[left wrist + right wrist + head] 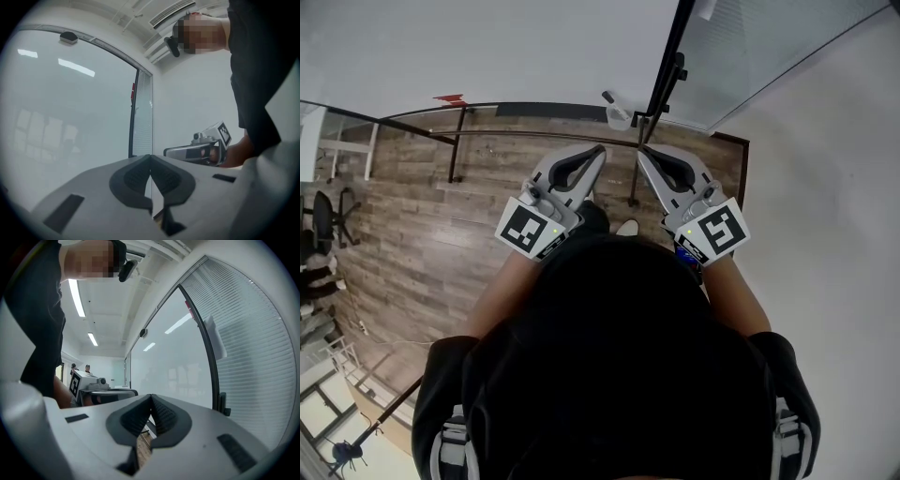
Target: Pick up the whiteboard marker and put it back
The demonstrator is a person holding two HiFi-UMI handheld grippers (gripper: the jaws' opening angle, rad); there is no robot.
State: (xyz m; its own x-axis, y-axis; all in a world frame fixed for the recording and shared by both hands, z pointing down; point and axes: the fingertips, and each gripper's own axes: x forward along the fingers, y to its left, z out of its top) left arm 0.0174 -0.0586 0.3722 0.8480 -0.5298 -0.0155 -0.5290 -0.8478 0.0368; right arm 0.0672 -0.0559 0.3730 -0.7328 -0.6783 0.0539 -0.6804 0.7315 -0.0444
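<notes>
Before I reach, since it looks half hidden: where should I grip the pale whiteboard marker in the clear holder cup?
Likely the exposed end of the pale whiteboard marker, coming from the open side of the clear holder cup: the rest sits inside it.

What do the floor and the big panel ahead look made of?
Floor: wood-look planks, low sheen, with grain and board seams; solid wood or laminate, cannot tell. Panel: likely frosted glass, glossy, bright reflections on it, set in a dark frame.
</notes>
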